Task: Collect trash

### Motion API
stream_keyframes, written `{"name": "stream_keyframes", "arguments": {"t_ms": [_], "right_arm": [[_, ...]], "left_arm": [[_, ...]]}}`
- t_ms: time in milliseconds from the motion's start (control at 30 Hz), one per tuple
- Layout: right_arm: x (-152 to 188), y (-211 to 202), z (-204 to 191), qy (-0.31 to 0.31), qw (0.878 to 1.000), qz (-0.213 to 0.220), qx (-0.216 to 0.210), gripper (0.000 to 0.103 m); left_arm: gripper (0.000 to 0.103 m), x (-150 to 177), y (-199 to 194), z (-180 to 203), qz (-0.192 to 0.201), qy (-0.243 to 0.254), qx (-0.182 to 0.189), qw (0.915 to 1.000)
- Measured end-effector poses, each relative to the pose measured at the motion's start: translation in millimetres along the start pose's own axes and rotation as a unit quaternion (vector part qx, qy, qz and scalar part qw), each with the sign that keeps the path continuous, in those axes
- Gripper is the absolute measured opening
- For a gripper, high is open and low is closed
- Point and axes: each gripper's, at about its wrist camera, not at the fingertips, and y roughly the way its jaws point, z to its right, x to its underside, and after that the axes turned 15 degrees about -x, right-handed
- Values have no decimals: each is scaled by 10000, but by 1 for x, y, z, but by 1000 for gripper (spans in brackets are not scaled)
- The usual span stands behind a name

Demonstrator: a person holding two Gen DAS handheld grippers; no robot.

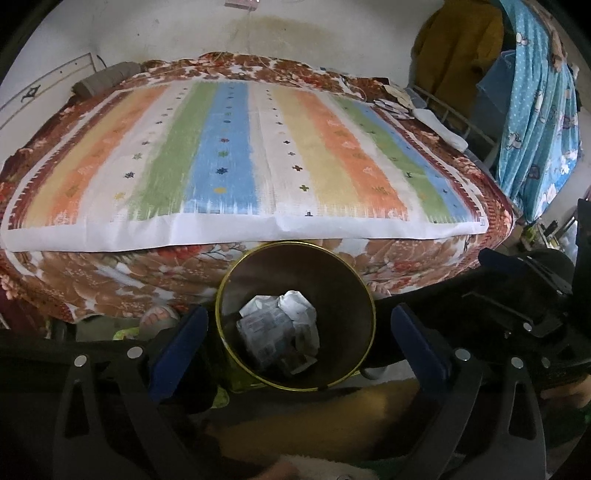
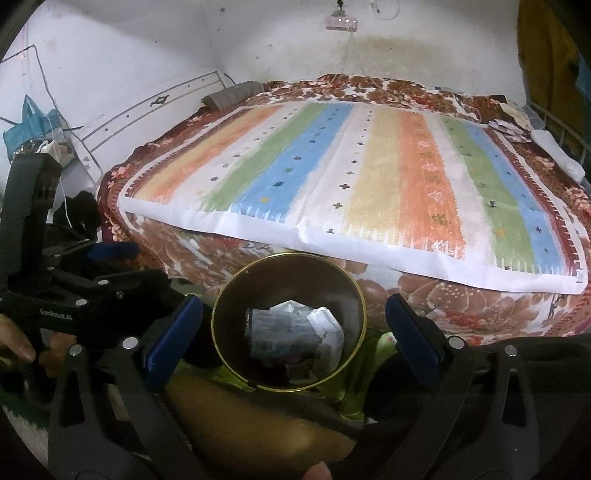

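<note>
Left wrist view
Left gripper [image 1: 295, 334]: jaws spread wide, empty, hanging over the bin.
Bin [image 1: 334, 273]: round, dark inside, gold rim, standing on the floor against the foot of the bed.
Trash [image 1: 280, 332]: crumpled white paper and wrappers lying at the bottom of the bin.
Step in hand: judged to be the drop into the bin, already made; best done by keeping both jaws above the rim and lifting straight away without knocking it.
Bed [image 1: 74, 288]: brown flowered cover with a striped mat [image 1: 236, 155] flat on top, no paper showing on the stripes.
Far corner: small white scraps [image 1: 397, 105] near the bed rail, possibly more to collect.

Right wrist view
Right gripper [image 2: 293, 332]: spread wide too, nothing between the pads.
Bin contents [image 2: 291, 336]: same paper heap, well below the rim.
Room: white stained wall [image 2: 147, 44], power strip [image 2: 341, 23] above the bed.
</note>
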Motion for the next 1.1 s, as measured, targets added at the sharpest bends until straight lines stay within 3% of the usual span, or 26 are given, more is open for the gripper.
{"name": "stream_keyframes", "arguments": {"t_ms": [1100], "right_arm": [[2, 5, -2, 54, 9999, -51, -77, 94]], "left_arm": [[97, 3, -5, 4, 83, 79, 22, 9999]]}}
